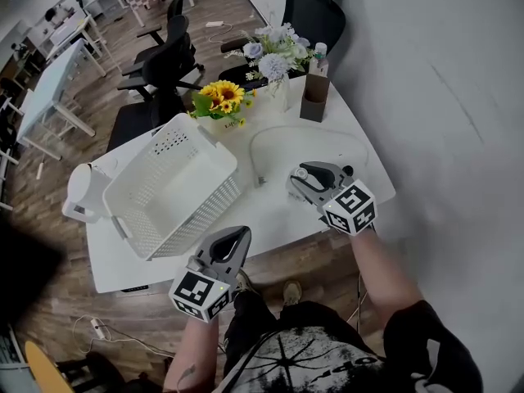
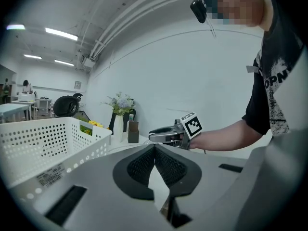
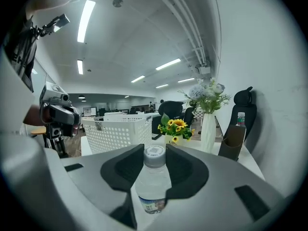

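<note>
My right gripper (image 1: 300, 175) is shut on a clear water bottle with a white cap (image 3: 154, 176), held upright over the white table (image 1: 278, 219). The cap (image 1: 301, 173) shows between the jaws in the head view. My left gripper (image 1: 238, 235) hovers at the table's near edge, just right of a white perforated basket (image 1: 209, 207). Its jaws are shut with the tips touching and nothing between them (image 2: 155, 148). In the left gripper view the right gripper (image 2: 162, 134) points left beyond the basket (image 2: 43, 143). The right gripper view shows the left gripper (image 3: 60, 112) at the left.
A pot of sunflowers (image 1: 221, 98), a white vase of pale flowers (image 1: 274, 56) and a brown holder (image 1: 314, 97) with a second bottle stand at the table's far side. A white cable (image 1: 262, 150) loops across the table. A white appliance (image 1: 82, 191) sits left; office chairs (image 1: 168, 64) stand behind.
</note>
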A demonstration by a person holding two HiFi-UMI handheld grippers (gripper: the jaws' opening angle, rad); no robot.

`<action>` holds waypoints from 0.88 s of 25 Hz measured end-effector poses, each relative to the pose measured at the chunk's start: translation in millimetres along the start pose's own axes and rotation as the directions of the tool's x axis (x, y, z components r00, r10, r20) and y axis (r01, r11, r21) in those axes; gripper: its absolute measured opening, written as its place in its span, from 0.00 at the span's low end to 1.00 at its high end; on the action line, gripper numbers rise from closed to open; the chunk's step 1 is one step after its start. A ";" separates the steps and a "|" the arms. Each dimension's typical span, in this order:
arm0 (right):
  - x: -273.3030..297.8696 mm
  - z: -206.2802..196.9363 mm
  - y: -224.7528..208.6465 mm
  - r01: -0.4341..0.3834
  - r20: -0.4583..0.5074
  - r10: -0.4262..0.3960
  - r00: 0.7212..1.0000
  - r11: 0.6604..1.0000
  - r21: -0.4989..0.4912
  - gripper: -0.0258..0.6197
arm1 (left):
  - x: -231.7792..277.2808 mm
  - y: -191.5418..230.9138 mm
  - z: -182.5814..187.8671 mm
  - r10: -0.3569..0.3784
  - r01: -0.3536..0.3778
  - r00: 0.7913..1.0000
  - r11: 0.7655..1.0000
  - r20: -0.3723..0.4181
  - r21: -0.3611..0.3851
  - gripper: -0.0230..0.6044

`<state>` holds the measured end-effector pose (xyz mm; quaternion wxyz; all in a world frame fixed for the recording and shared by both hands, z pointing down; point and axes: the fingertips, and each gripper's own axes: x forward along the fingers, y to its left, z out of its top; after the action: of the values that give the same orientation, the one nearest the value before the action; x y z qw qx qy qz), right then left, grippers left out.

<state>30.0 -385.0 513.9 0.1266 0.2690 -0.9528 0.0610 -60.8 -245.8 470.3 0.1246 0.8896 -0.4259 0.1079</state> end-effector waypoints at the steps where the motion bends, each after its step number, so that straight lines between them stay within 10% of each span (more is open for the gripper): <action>1: 0.5 0.4 -0.5 0.006 0.010 -0.006 1.000 1.000 0.004 0.28 | 0.7 0.7 -1.5 -0.002 0.002 1.000 1.000 0.000 -0.004 0.05; 22: -4.7 1.5 3.3 0.087 -0.072 -0.086 0.994 0.996 0.005 0.34 | -2.5 -9.6 6.8 -0.018 0.020 0.998 0.999 0.056 -0.045 0.05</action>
<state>31.8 -380.1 511.0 0.1623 0.3083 -0.9348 0.0690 -54.2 -240.4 461.9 0.1339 0.8933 -0.4230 0.0721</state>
